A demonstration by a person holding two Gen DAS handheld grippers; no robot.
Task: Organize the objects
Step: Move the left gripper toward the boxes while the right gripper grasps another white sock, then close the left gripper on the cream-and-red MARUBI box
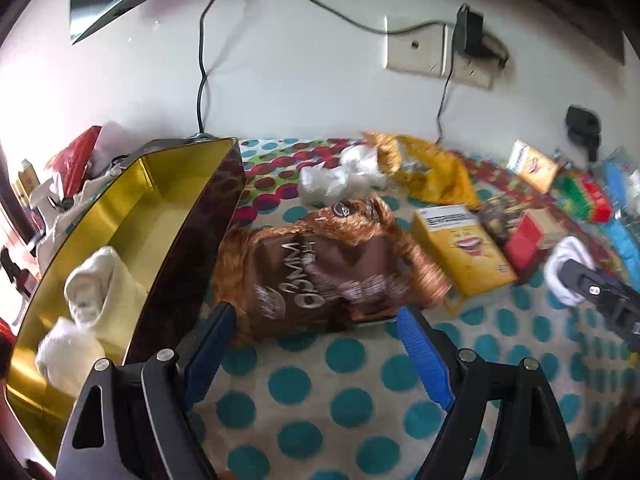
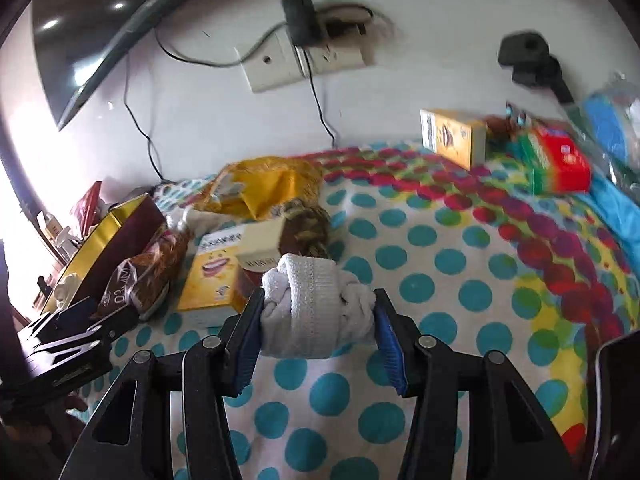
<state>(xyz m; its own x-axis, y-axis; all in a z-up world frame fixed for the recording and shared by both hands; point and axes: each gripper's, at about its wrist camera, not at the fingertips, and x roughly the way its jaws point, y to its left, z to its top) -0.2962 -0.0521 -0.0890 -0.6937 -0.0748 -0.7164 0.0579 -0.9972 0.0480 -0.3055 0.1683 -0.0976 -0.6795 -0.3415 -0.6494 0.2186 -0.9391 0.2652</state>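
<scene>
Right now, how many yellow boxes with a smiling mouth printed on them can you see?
2. One yellow box lies flat beside the brown snack bag; the other stands near the wall by the red-green box. Clutter may hide more.

A white wall (image 1: 304, 80) carries a beige socket plate (image 1: 416, 46) with black cables (image 1: 202, 64), a dark screen (image 2: 84, 36) tilts at upper left, bright daylight floods the left edge, and a polka-dot cloth (image 2: 460, 292) covers the surface.

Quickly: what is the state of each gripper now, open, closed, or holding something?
Left gripper: open, holding nothing, at the near edge of the brown snack bag.
Right gripper: closed on the white rolled socks.
</scene>
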